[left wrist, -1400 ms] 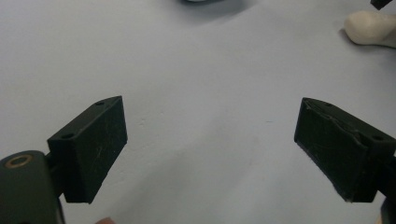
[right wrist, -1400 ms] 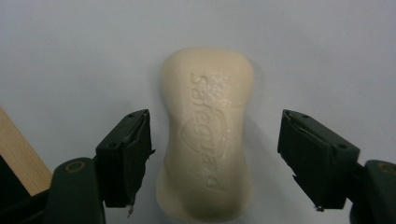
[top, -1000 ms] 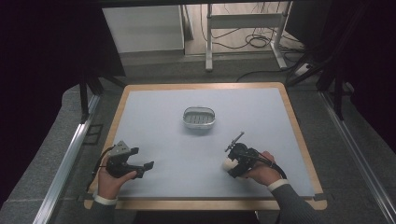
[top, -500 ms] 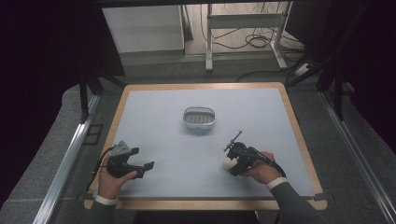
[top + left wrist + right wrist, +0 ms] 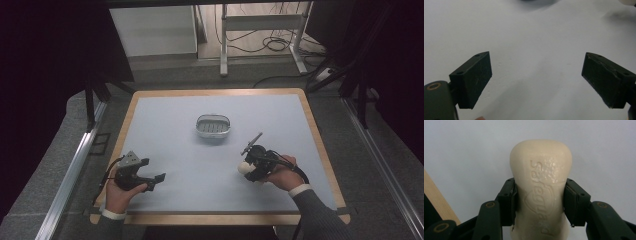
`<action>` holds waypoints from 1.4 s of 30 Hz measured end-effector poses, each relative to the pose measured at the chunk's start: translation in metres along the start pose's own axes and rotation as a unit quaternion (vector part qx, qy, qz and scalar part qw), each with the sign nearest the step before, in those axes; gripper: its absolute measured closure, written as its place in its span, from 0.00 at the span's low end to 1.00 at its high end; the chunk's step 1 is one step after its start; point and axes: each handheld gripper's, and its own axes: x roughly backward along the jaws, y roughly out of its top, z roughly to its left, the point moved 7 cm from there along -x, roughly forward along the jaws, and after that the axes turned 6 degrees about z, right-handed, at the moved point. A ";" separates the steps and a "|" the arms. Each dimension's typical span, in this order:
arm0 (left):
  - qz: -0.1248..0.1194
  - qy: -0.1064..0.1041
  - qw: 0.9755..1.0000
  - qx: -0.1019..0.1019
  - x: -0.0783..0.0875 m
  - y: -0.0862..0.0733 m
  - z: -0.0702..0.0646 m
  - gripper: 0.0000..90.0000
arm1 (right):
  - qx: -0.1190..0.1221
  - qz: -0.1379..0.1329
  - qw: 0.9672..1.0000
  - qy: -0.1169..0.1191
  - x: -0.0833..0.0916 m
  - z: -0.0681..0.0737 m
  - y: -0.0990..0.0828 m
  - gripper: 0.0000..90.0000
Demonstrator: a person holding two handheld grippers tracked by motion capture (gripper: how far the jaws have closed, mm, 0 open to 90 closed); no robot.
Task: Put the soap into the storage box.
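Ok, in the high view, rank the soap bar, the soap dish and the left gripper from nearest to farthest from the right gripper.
1. The soap bar: clamped between the jaws of the right gripper, at its left tip.
2. The soap dish: up and left of it, at the table's middle.
3. The left gripper: across the table, near the front left edge, jaws open and empty.

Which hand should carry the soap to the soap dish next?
Right. The right gripper is already shut on the soap bar, and it looks nearer the soap dish. The left gripper is open with nothing between its jaws, low over the table at its near left.
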 end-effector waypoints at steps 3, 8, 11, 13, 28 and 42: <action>-0.001 0.001 1.000 0.000 0.001 0.000 0.000 0.11 | 0.000 -0.005 1.000 -0.001 0.002 -0.002 0.002 0.55; 0.001 0.005 1.000 -0.001 0.001 0.000 0.002 0.11 | 0.000 -0.013 1.000 0.000 0.006 -0.005 0.004 0.55; 0.002 0.005 1.000 -0.001 0.000 0.000 0.001 0.11 | 0.005 -0.020 1.000 -0.004 0.010 -0.009 0.008 0.55; 0.002 0.005 1.000 -0.001 0.000 0.000 0.001 0.11 | 0.005 -0.021 1.000 -0.005 0.011 -0.010 0.010 0.55; 0.000 0.004 1.000 -0.001 0.001 0.000 0.001 0.11 | 0.015 -0.033 0.999 -0.014 0.019 -0.021 0.027 0.55; 0.001 0.003 1.000 -0.001 0.000 0.000 0.001 0.11 | 0.019 -0.042 0.999 -0.014 0.021 -0.030 0.044 0.55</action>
